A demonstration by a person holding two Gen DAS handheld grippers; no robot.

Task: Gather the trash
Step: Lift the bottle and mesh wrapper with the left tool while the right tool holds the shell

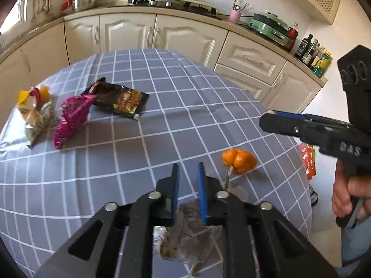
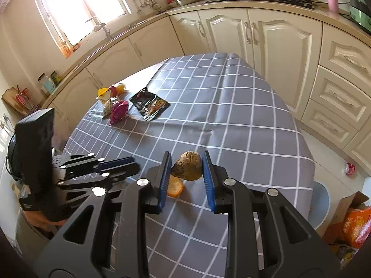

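The right gripper (image 2: 186, 162) has its jaws clamped on a brown lump (image 2: 187, 166). The left gripper (image 1: 188, 173) has jaws apart, empty. Just beyond lies orange peel (image 1: 239, 161) on the desk (image 1: 185, 106); wrappers (image 1: 76, 118) lie farther off.

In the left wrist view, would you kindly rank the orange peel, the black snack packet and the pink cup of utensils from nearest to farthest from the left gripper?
1. Orange peel, just right of the left gripper.
2. Black snack packet, mid-table, left.
3. Pink cup of utensils, on the far counter.
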